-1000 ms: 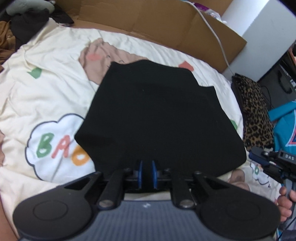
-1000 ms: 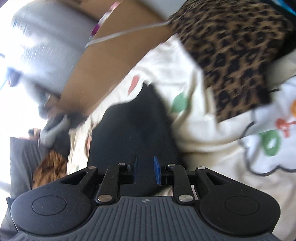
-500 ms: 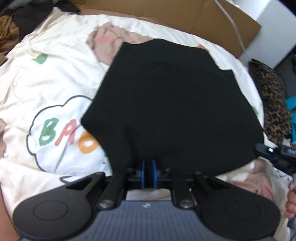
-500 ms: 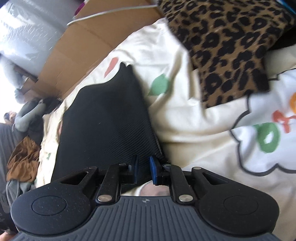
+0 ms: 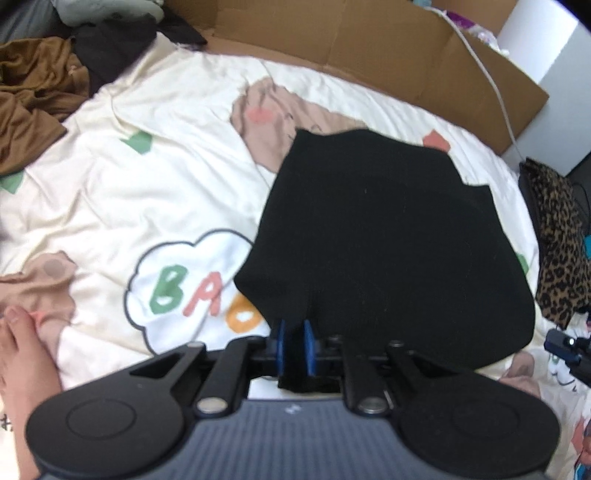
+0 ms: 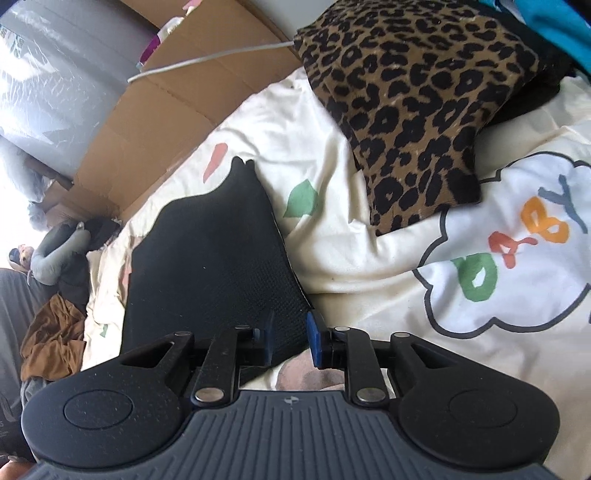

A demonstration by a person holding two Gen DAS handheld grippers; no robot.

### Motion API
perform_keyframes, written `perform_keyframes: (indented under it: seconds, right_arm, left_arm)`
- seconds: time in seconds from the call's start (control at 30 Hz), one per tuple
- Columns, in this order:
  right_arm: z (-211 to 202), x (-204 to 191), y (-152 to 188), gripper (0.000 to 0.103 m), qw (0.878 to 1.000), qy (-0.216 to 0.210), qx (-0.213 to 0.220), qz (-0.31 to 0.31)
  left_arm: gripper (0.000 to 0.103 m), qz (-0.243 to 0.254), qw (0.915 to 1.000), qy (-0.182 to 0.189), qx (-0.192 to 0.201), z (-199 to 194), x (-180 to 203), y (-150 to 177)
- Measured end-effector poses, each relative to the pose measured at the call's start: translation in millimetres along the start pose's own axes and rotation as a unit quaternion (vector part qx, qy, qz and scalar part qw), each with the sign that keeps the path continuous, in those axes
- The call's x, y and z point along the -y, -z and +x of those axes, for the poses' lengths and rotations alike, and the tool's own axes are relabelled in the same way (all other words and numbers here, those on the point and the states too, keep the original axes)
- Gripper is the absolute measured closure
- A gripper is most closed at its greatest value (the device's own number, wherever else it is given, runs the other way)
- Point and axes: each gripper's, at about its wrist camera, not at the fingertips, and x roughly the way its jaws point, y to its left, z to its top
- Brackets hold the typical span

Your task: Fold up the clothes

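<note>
A black garment lies spread on a cream printed bedspread. My left gripper is shut on the garment's near left edge, and a pinch of black cloth sits between its blue pads. In the right wrist view the same garment stretches away to the left. My right gripper is open a little, with the garment's near right corner lying between its fingers and bedspread showing in the gap. The right gripper also shows at the right edge of the left wrist view.
A leopard-print cloth lies right of the garment, with a teal cloth behind it. Brown cardboard and a white cable border the far side. Brown and dark clothes are piled far left. A person's bare skin shows at the near left.
The left gripper has kept its grip while the garment shifted right in its view. The right gripper's fingers have spread slightly apart around the garment's corner.
</note>
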Motion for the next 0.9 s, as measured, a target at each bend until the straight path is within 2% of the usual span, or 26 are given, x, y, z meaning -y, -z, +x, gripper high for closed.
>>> perform_keyframes:
  seconds: [0.13, 0.27, 0.53, 0.7, 0.9]
  right_arm:
    - [-8, 5, 3, 0.064, 1.0, -0.016, 0.006, 0.012]
    - [-2, 15, 13, 0.064, 0.998, -0.041, -0.003, 0.038]
    - [28, 30, 33, 0.064, 0.992, -0.078, -0.025, 0.101]
    - [42, 32, 33, 0.064, 0.987, -0.099, -0.024, 0.121]
    - [55, 34, 30, 0.063, 0.986, -0.097, -0.02, 0.136]
  left_arm:
    - [0.085, -0.009, 0.9999, 0.003, 0.011, -13, -2, -2]
    - [0.075, -0.02, 0.9996, 0.007, 0.017, -15, -3, 1]
    - [0.072, -0.049, 0.9986, 0.02, -0.003, -7, -12, 23]
    - [0.071, -0.046, 0.9985, 0.025, -0.013, 4, -15, 29]
    - [0.07, -0.054, 0.9978, 0.027, -0.027, 24, -20, 40]
